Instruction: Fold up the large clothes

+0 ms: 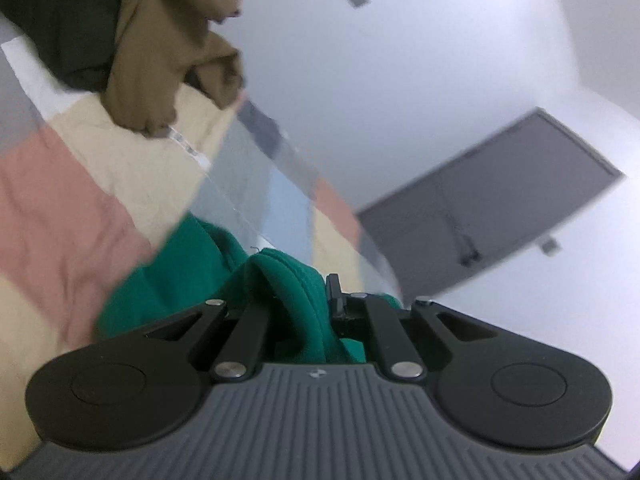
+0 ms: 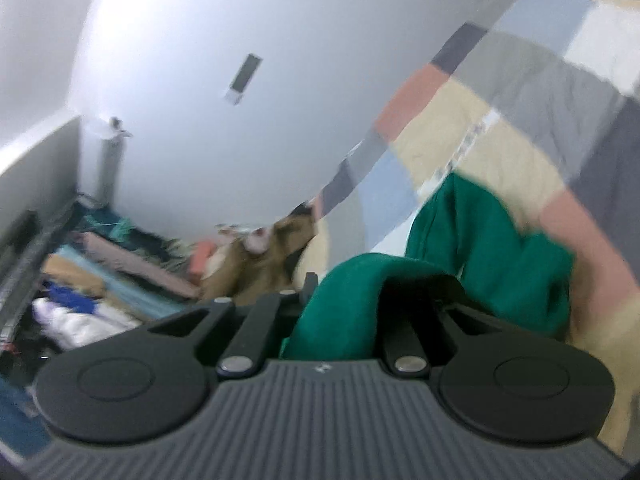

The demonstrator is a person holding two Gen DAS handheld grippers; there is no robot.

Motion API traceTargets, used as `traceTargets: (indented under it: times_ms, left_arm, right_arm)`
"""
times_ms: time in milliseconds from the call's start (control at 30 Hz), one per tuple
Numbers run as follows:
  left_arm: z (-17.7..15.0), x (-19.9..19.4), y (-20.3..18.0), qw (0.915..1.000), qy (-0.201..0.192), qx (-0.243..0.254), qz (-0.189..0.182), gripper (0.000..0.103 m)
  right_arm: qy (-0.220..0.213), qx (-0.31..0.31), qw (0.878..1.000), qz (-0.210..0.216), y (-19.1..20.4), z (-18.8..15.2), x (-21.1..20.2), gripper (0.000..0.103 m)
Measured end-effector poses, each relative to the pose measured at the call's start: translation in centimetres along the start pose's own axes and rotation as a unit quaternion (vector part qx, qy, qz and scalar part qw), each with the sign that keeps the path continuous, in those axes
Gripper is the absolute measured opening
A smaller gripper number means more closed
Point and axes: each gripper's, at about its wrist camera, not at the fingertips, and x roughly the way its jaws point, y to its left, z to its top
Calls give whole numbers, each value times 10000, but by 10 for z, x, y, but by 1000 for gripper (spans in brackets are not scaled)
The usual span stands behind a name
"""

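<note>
- Left wrist view: your left gripper [image 1: 308, 312] is clamped on the green garment [image 1: 192, 264], lifted over the patchwork bed [image 1: 60, 200].
- Right gripper [image 2: 344, 308] pinches it too; raise both evenly, keeping the cloth taut.

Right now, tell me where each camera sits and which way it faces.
Left wrist: on the left gripper, looking along its fingers over the green garment it grips, across the patchwork quilt to a brown garment and white wall.
Right wrist: on the right gripper, shut on the same green garment, facing the wall and a clothes pile.
Both share: green garment, quilt, wall. No hand shows.
</note>
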Motion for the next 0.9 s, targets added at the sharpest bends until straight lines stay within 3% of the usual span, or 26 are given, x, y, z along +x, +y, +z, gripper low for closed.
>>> traceTargets:
  times_ms: [200, 500, 733, 900]
  left_arm:
    - [49, 101, 12, 9965, 97, 475, 684, 8]
    - [71, 220, 74, 9919, 491, 517, 1046, 10]
    - [71, 265, 113, 9905, 789, 249, 1100, 10]
    - [69, 261, 107, 9906, 703, 376, 1114, 11]
  right_arm:
    - [-49, 201, 9984, -524, -35, 38, 95, 13]
    - [140, 717, 9944, -759, -124, 47, 189, 13]
    - [221, 947, 9920, -806, -153, 48, 226, 13]
    - [204, 820, 9929, -832, -153, 47, 233, 13]
